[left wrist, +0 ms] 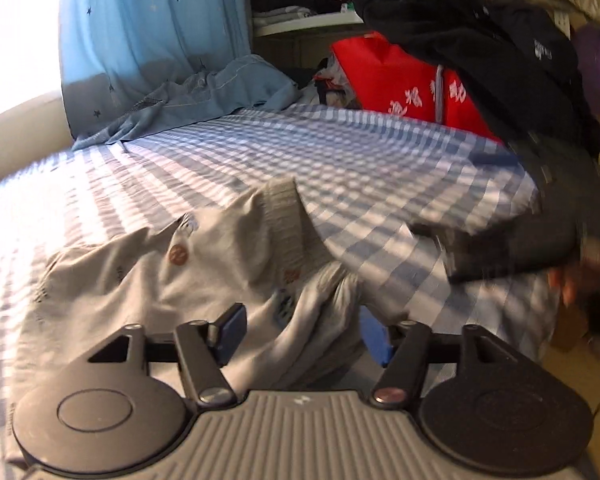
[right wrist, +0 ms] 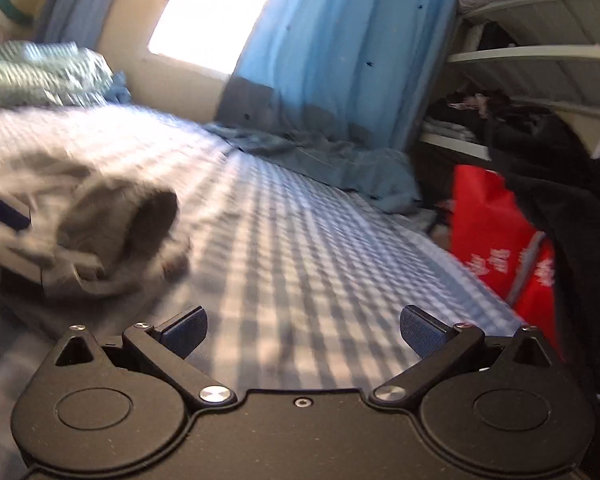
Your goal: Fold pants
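Small light grey pants (left wrist: 204,264) with little printed patches and a ribbed cuff lie crumpled on the blue-and-white checked bed sheet (left wrist: 340,152). My left gripper (left wrist: 304,336) is open, its blue pads on either side of a bunched fold of the pants. My right gripper (right wrist: 304,332) is open and empty above bare sheet (right wrist: 300,240). The pants also show blurred at the left of the right wrist view (right wrist: 112,220), one leg opening facing the camera. The right gripper appears blurred at the right of the left wrist view (left wrist: 496,160).
A light blue curtain (left wrist: 152,32) hangs at the far side, with blue cloth (left wrist: 220,92) heaped under it. A red bag (left wrist: 404,88) and dark clothes (left wrist: 480,40) stand by the bed's right edge. Shelves (right wrist: 540,56) hold clothes. A striped pillow (right wrist: 40,72) lies far left.
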Demonstrator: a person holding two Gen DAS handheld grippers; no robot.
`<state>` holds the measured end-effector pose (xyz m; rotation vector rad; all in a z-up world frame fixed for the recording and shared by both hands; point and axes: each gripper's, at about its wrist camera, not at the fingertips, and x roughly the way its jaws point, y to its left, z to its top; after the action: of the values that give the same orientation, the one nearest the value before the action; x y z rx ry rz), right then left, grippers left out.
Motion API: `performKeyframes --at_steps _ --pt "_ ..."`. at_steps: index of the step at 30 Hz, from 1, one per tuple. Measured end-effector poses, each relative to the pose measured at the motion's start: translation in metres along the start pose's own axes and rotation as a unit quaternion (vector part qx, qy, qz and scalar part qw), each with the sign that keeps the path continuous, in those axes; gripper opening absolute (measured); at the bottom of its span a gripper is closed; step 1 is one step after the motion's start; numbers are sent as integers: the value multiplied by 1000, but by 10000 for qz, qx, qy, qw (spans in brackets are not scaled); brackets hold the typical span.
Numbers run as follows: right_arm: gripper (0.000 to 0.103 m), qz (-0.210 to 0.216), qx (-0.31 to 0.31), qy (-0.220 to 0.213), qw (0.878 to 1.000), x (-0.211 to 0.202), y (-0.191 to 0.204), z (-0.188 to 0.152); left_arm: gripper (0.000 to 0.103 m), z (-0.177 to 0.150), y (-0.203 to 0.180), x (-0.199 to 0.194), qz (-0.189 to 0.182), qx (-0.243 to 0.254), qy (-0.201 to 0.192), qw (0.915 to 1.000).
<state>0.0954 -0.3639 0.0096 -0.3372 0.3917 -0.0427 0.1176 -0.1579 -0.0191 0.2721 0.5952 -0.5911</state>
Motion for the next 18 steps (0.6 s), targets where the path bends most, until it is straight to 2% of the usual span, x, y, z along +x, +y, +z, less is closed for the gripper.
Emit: performKeyframes --at_steps 2,4,5,7,8,11,13,14,16,17,18 --pt "102 719 455 -28 9964 12 -11 13 68 -2 -1 -2 96 106 39 9999" --pt "102 1465 1020 200 9837 31 -21 23 68 -5 -2 -5 85 94 11 9999" --pt "102 1695 1316 313 9762 40 -25 26 68 -5 -3 -6 60 57 -15 10000" --pt "102 2239 2026 543 9518 59 -33 32 67 -6 -6 -8 18 37 -71 10000" --pt "102 2476 2292 603 9394 66 -34 33 62 -5 -7 -7 17 38 -82 10000" --pt "101 2928 2726 678 9140 82 -33 39 54 -4 -10 -3 -1 24 -76 10000" --pt "95 3119 2796 742 9050 90 -28 44 52 -3 -11 1 -40 -63 -53 10000" --pt "90 3183 2819 796 9016 93 -24 46 47 -3 -10 2 -70 -139 -30 9999" --pt "80 3282 2812 908 8972 99 -19 50 45 -2 -6 4 -88 -343 9 9994" --pt "67 3269 2771 958 8984 102 -15 51 43 -2 -4 4 -102 -436 10 9990" --pt "51 3218 2723 980 9015 102 -12 53 42 -1 -2 4 -104 -522 10 9986"
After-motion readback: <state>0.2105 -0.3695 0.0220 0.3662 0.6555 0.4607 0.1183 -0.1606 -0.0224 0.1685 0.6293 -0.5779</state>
